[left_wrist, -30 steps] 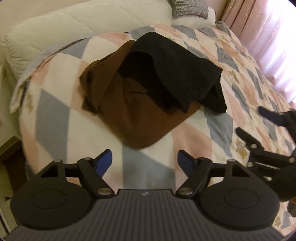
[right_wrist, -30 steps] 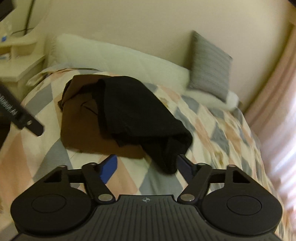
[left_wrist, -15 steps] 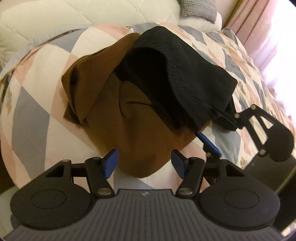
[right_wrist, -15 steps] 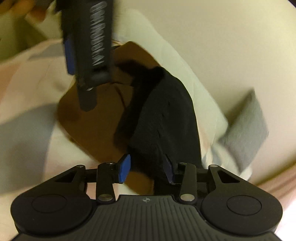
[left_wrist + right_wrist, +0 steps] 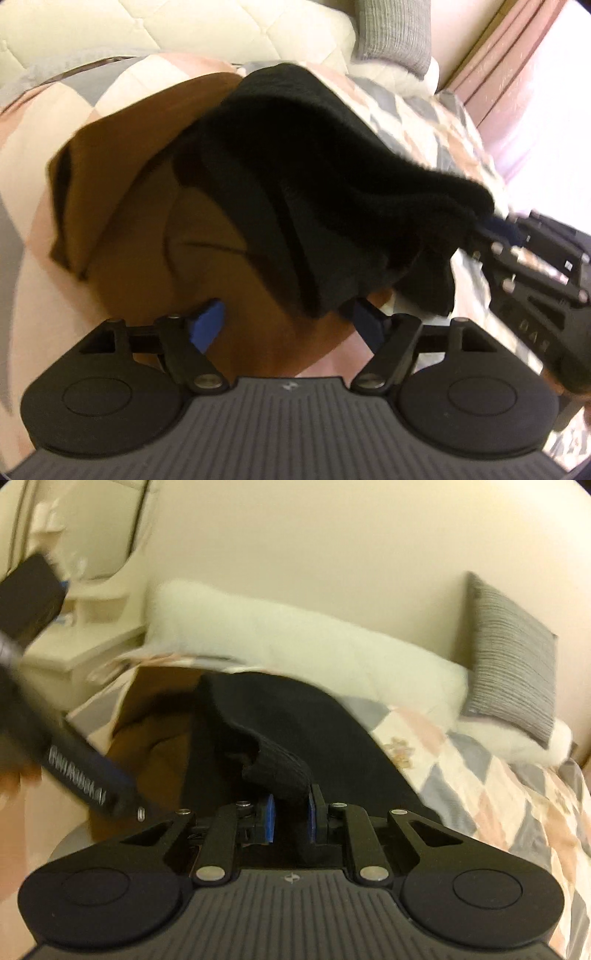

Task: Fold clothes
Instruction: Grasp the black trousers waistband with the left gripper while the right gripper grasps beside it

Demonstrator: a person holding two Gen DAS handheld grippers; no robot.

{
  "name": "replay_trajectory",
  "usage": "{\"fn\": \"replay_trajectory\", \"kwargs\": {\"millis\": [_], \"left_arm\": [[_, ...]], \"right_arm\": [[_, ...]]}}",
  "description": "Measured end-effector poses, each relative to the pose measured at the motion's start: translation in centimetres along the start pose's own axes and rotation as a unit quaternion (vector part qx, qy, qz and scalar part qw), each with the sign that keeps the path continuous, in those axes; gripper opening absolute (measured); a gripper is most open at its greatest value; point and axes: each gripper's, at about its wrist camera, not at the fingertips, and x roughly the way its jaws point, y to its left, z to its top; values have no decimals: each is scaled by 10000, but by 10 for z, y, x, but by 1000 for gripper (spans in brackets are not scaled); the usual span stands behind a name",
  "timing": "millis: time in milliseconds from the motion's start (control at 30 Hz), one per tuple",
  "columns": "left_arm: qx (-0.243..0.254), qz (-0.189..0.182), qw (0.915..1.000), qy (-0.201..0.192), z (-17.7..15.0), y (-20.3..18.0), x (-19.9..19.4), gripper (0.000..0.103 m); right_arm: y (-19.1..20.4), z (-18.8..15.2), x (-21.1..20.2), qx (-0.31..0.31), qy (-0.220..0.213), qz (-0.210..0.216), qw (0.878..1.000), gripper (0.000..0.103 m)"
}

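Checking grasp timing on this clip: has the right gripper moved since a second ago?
Yes. The right gripper has closed in on the black garment and shut on its ribbed edge; a second ago it sat open, short of it, with bare quilt between.

The black garment (image 5: pixel 295 731) is matt cloth, its pinched hem (image 5: pixel 284 771) finely ribbed knit. Under it, the brown garment (image 5: pixel 155 192) is smooth matt fabric. Beyond the black garment, the grey cushion (image 5: pixel 513 664) looks coarse and ribbed, the white pillow (image 5: pixel 177 26) quilted.
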Motion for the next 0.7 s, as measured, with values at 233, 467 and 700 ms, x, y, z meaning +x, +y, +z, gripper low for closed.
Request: {"fn": "replay_trajectory", "kwargs": {"millis": [233,467,700], "left_arm": [[-396,-386,9978,-366,8,2,16,53],[-13,-600,9965,-579,-1,-9,19,14],[-32,-397,9987,-330,8,-8,29,19]], "right_arm": [[0,-8,8,3,157,-9,9999,16],[-22,-15,-1,425,110,-137,9989,14],[13,-19,17,-946,180,-186,9952,34]]}}
